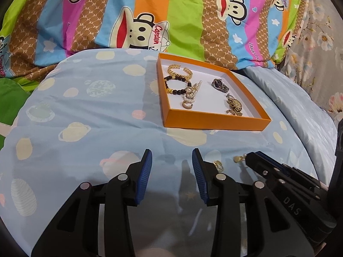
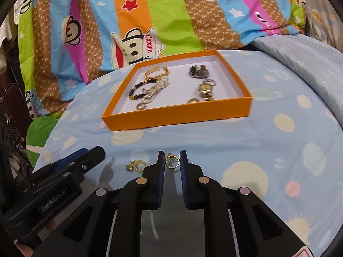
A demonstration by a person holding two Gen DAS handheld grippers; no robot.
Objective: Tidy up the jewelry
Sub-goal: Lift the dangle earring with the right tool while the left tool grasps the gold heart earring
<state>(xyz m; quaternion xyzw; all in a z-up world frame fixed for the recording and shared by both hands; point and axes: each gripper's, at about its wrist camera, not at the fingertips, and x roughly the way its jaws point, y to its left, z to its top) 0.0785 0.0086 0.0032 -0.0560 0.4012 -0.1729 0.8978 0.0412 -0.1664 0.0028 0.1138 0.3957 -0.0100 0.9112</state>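
Observation:
An orange tray (image 1: 214, 121) (image 2: 171, 115) lies on the blue bedspread. It holds a black bead bracelet (image 1: 176, 84), gold chain bracelets (image 1: 182, 70), a dark watch (image 1: 219, 84), a gold watch (image 2: 204, 90) and small rings. My right gripper (image 2: 172, 156) is shut on a small gold hoop (image 2: 171, 162) that rests on the spread in front of the tray. A second gold piece (image 2: 135, 165) (image 1: 218, 165) lies loose just left of it. My left gripper (image 1: 171, 156) is open over bare fabric, with nothing between its fingers. In the right wrist view the left gripper (image 2: 96, 151) sits at the lower left.
A striped cartoon-monkey quilt (image 1: 139, 21) is heaped behind the tray. The planet-print bedspread (image 2: 278, 141) stretches to the right of the tray. A green cushion (image 2: 40, 130) and dark furniture (image 2: 12, 115) stand at the left edge.

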